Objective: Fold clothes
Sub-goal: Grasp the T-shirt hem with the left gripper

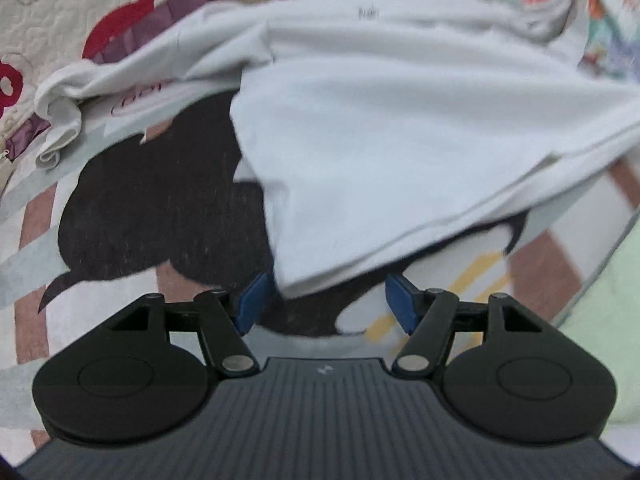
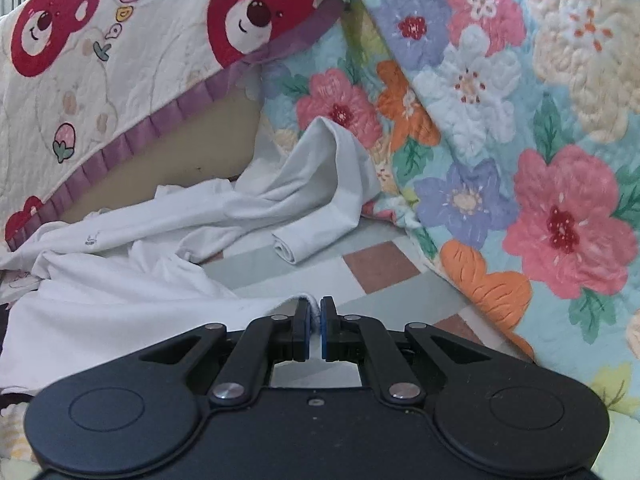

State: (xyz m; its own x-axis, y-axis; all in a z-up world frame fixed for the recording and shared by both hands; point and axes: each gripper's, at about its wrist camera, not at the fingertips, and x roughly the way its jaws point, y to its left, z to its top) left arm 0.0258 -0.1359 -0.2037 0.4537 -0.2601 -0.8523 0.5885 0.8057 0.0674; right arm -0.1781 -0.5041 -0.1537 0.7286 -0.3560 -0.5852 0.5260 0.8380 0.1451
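Left wrist view is showing the left gripper (image 1: 324,300) with its blue pads spread apart, holding nothing. A corner of the white shirt (image 1: 380,128) is hanging just above and between them (not touching either pad). Over on the other side, the right gripper (image 2: 315,320) is pinching the shirt's hem tight, and the shirt is lying rumpled on the checked blanket (image 2: 384,264).
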